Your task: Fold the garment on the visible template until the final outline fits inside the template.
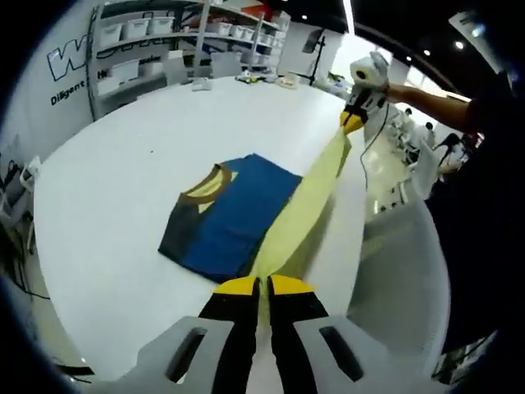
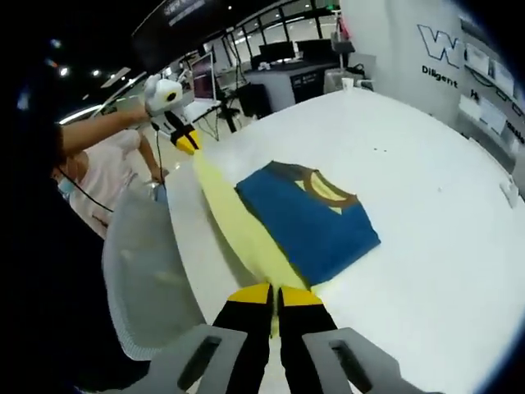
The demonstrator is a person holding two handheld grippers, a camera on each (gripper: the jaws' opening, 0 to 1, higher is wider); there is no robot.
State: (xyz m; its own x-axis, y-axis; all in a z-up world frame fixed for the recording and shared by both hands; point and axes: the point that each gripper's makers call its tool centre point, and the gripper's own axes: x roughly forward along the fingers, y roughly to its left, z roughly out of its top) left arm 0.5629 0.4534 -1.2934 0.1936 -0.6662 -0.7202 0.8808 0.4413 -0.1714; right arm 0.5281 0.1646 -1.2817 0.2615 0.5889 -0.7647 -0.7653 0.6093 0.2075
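Note:
A folded blue garment (image 1: 238,217) with a brown collar and a dark sleeve lies flat on the white table (image 1: 107,205). A pale yellow cloth (image 1: 308,205) is stretched taut in the air along the blue garment's edge, held at both ends. My left gripper (image 1: 262,287) is shut on its near end in the left gripper view, and my right gripper (image 1: 353,121) grips the far end. In the right gripper view, my right gripper (image 2: 275,294) is shut on the yellow cloth (image 2: 238,222), the left gripper (image 2: 186,139) holds the other end, and the blue garment (image 2: 316,222) lies beside it.
A grey mesh chair (image 1: 402,279) (image 2: 148,271) stands at the table's edge below the cloth. Shelves with bins (image 1: 164,41) line the far wall. A seated person in pink (image 2: 107,176) and desks with monitors (image 2: 279,57) lie beyond the table (image 2: 443,189).

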